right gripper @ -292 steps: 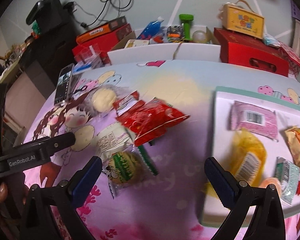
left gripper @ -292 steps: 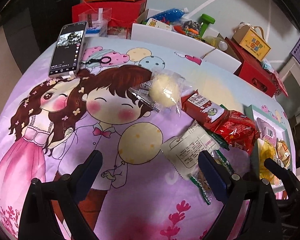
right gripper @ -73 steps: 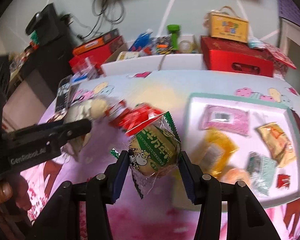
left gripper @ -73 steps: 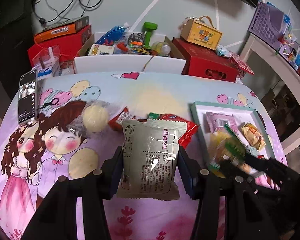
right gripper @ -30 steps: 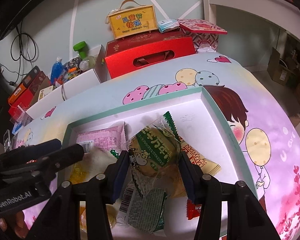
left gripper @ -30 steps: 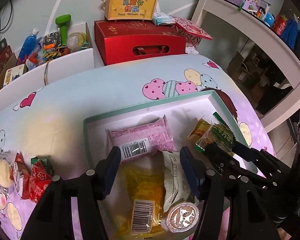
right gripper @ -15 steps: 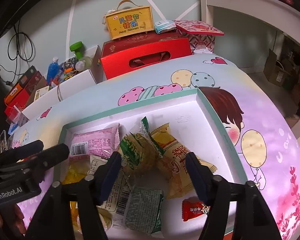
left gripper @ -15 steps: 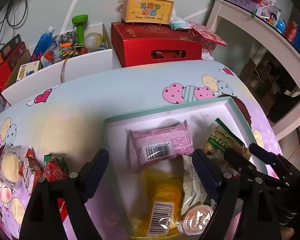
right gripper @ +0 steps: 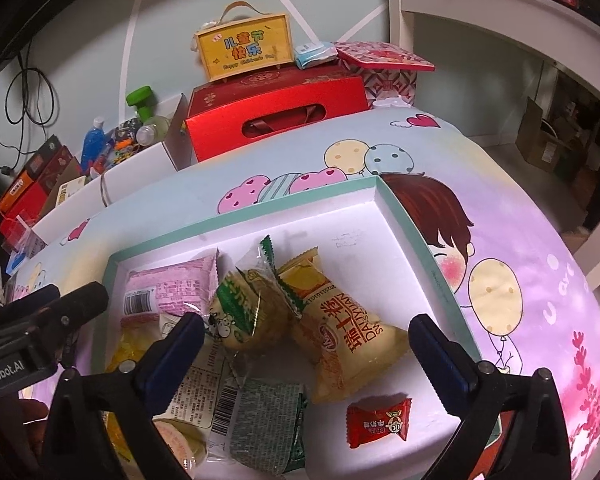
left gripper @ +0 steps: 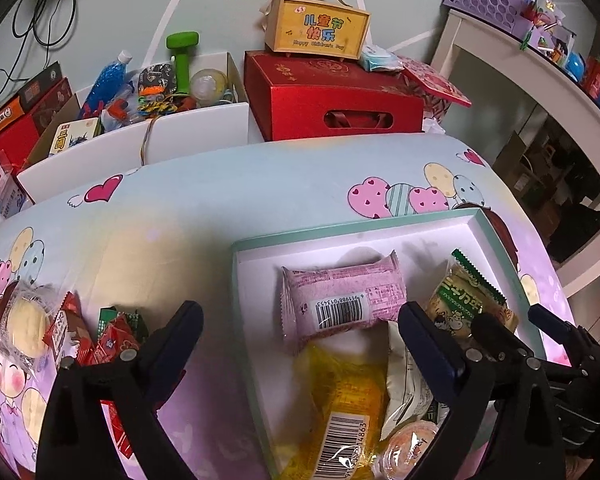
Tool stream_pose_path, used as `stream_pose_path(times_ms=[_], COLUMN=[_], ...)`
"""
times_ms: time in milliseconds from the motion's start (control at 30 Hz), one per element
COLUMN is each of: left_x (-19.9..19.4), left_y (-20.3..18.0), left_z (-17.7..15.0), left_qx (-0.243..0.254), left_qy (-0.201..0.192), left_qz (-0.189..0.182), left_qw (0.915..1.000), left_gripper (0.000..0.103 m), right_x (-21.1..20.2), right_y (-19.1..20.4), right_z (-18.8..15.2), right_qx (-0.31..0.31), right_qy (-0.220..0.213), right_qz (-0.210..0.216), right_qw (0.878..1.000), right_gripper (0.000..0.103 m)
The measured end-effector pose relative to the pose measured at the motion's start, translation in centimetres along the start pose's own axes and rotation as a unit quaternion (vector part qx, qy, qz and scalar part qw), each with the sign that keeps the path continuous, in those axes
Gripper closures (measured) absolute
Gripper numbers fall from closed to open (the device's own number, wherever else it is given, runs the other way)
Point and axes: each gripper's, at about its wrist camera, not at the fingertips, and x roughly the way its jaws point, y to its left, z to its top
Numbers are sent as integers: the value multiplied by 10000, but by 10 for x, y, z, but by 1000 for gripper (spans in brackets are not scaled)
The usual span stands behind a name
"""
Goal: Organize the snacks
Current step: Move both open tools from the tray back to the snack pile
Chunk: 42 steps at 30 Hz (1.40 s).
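A white tray with a teal rim (left gripper: 340,236) (right gripper: 404,216) lies on the cartoon tablecloth and holds several snack packets. The green cow-print packet (right gripper: 248,312) (left gripper: 464,300) lies in it beside a pink packet (left gripper: 340,300) (right gripper: 168,284) and a yellow packet (right gripper: 348,340). A white packet (left gripper: 400,392) lies under my left gripper (left gripper: 300,336), which is open and empty over the tray's left rim. My right gripper (right gripper: 306,340) is open and empty above the packets. Red packets (left gripper: 112,340) and a round bun (left gripper: 28,320) lie left of the tray.
A red gift box (left gripper: 332,100) with a yellow box (left gripper: 320,32) on it and a white bin of clutter (left gripper: 148,92) stand behind the table. A white shelf unit (left gripper: 540,92) is at the right, past the table's edge.
Both grippers carried packets to the tray and let them go. In the last half second both jaws opened wider, and the green packet settled among the others.
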Motion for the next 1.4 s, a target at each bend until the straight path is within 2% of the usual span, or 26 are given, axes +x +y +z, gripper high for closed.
stream_pose_path(times_ms=[400, 700, 800, 1000, 1233, 1400], left_x=[-9, -51, -63, -73, -76, -86], left_y=[-6, 5, 19, 68, 134, 164], left_z=[-2, 3, 0, -19, -50, -66], left_qx=[210, 156, 20, -494, -1197, -1496], left_qy=[13, -377, -456, -429, -169, -129], left_qz=[3, -13, 58, 361, 816, 990], left_qw=[9998, 9992, 9989, 9972, 9893, 9837], left_gripper=[5, 5, 5, 5, 5, 5], right_x=[-5, -30, -32, -24, -22, -25], right_y=[-2, 3, 8, 21, 57, 88], right_z=[1, 8, 9, 6, 0, -5], right_qx=[93, 176, 140, -10, -368, -583], right_qy=[-78, -533, -568, -345, -255, -222], right_qz=[16, 137, 135, 219, 525, 815], right_qw=[9999, 9983, 9982, 9992, 9976, 9947], right_gripper=[0, 0, 0, 0, 0, 0])
